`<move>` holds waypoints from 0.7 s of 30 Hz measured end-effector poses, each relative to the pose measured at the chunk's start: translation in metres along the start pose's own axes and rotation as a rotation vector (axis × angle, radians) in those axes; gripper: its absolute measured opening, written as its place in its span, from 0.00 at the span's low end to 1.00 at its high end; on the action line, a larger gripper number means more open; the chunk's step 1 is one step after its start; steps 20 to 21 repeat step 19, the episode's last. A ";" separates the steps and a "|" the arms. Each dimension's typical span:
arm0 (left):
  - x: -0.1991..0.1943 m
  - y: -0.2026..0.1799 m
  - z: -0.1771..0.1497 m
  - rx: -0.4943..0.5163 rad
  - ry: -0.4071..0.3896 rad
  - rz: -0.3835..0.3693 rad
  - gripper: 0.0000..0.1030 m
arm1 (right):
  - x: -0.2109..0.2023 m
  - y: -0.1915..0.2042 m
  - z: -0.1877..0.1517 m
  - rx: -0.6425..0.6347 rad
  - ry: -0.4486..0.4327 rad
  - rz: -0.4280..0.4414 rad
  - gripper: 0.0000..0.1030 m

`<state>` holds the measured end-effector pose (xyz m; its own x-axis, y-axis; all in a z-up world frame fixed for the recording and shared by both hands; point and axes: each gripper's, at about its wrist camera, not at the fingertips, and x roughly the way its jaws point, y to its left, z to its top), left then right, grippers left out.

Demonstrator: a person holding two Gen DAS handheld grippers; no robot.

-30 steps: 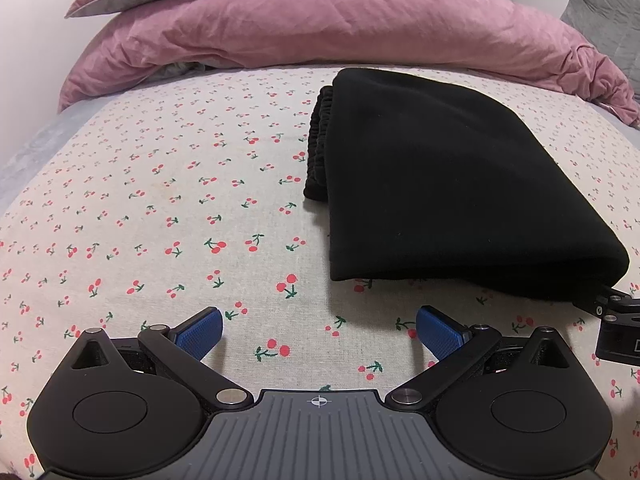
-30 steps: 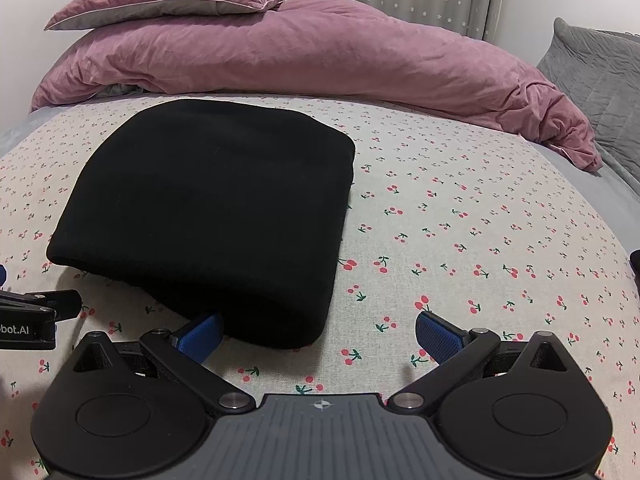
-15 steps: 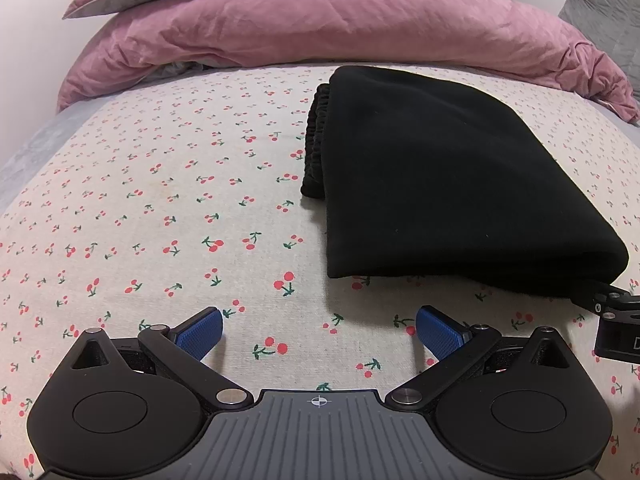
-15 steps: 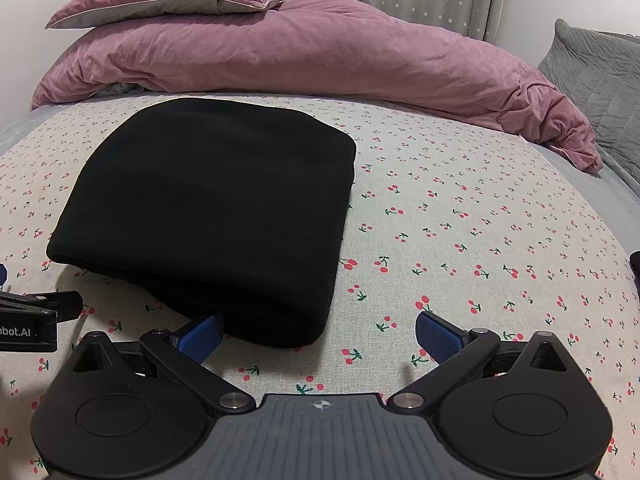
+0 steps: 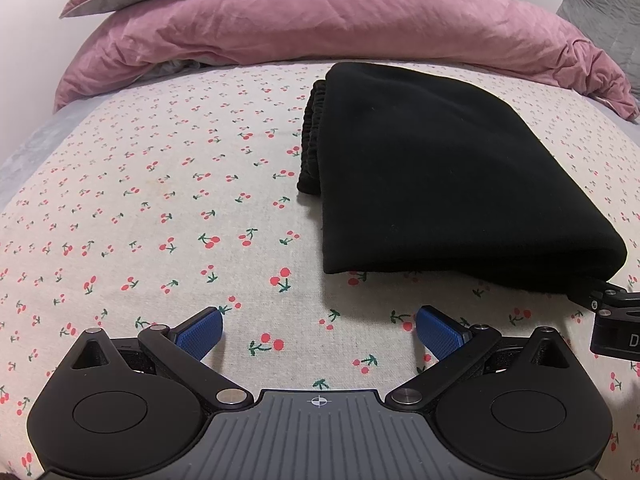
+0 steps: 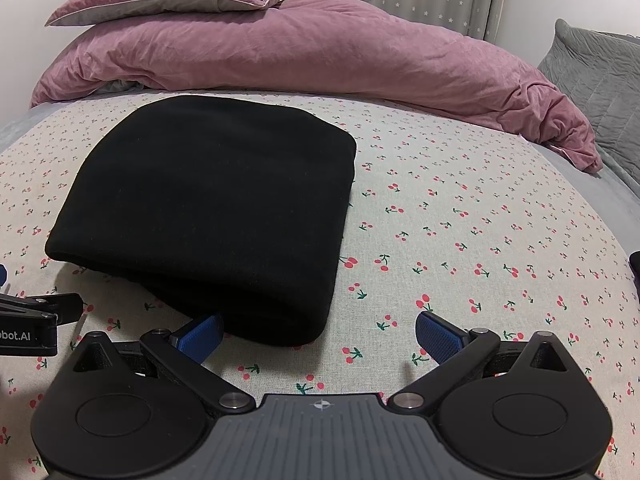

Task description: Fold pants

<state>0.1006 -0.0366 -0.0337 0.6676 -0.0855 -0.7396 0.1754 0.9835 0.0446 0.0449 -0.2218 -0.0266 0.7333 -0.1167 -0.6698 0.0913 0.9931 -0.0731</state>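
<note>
We see black pants [image 6: 208, 208] folded thick on bed [image 6: 460, 240]; both our tongs [image 5: 319, 330] [image 6: 319, 334] spread wide, grasping nothing; "obot.AI" readable.

Soft even light, sharp focus (fisheye-bowed edges)

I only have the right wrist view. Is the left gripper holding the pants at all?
Observer: No. The left gripper is open above the cherry-print sheet, its fingers short of the pants.
Operator: Does any layer stick out on the pants' left side?
Observer: Yes. The gathered waistband pokes out from under the top layer along that left edge.
</note>
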 end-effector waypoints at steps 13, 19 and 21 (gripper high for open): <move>0.002 0.000 -0.002 0.008 0.010 -0.007 1.00 | 0.000 0.001 0.000 -0.002 0.001 0.000 0.99; 0.002 -0.001 -0.003 0.020 0.003 -0.011 1.00 | 0.001 0.001 0.000 -0.005 0.003 0.003 0.99; 0.002 -0.001 -0.003 0.020 0.003 -0.011 1.00 | 0.001 0.001 0.000 -0.005 0.003 0.003 0.99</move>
